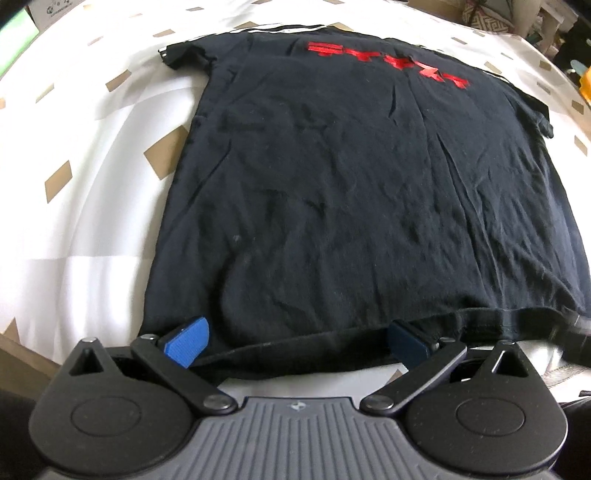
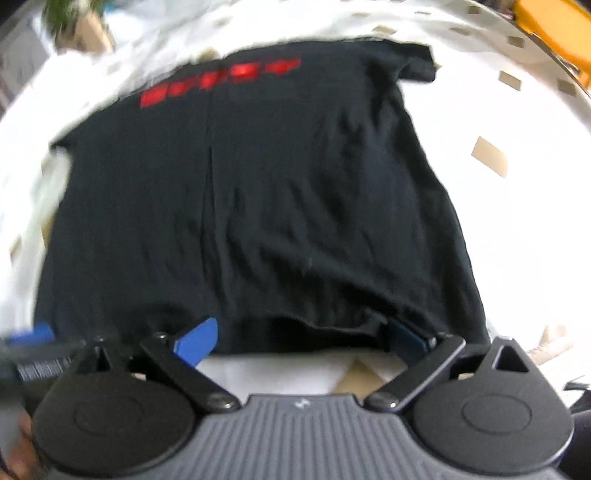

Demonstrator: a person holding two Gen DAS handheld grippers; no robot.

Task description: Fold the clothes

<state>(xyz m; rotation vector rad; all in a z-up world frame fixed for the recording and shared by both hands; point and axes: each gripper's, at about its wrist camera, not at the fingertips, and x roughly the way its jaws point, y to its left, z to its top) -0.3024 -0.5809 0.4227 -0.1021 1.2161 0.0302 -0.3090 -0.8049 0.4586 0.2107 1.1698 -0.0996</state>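
Note:
A black T-shirt (image 1: 332, 177) with red lettering (image 1: 388, 62) lies spread flat on a white bedcover, its hem nearest me. My left gripper (image 1: 295, 341) is open wide at the hem's left part; the cloth edge runs between its blue fingertips (image 1: 186, 341), and the right one is partly covered by fabric. In the blurred right wrist view the same T-shirt (image 2: 258, 192) fills the frame. My right gripper (image 2: 299, 343) is open at the hem's right part, its right fingertip tucked under the cloth. The left gripper (image 2: 33, 343) shows as a blue blur at that view's left edge.
The white bedcover (image 1: 92, 184) with tan diamond patches surrounds the shirt on all sides. Cluttered items sit beyond the far right corner (image 1: 554, 33). An orange object (image 2: 554, 33) lies at the top right in the right wrist view.

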